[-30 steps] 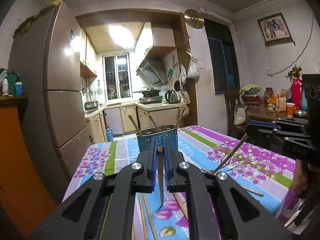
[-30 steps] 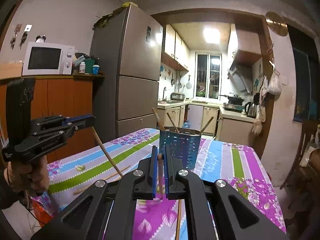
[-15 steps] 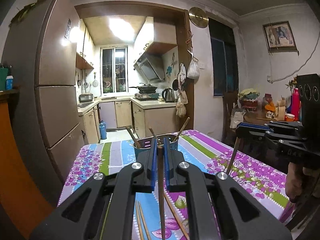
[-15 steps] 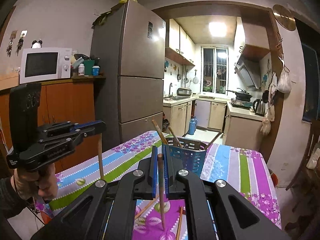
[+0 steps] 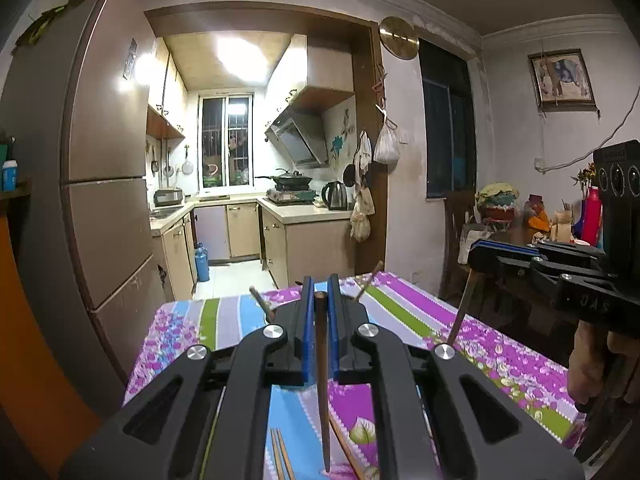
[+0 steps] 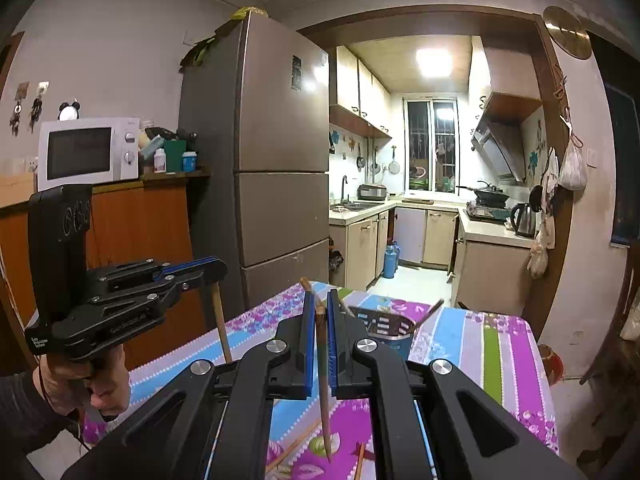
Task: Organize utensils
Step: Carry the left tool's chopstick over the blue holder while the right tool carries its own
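A dark chopstick [image 5: 322, 380] hangs tip-down, pinched near its top between the blue pads of the left gripper [image 5: 319, 292], short of the blue utensil basket [image 6: 390, 330]. The right gripper [image 6: 319, 306] clamps a second chopstick [image 6: 323, 384] likewise, nearer than the basket, above the floral tablecloth [image 6: 496, 360].

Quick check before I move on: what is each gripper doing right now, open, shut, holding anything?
Left gripper: shut on a chopstick that hangs tip down.
Right gripper: shut on another chopstick, also tip down.
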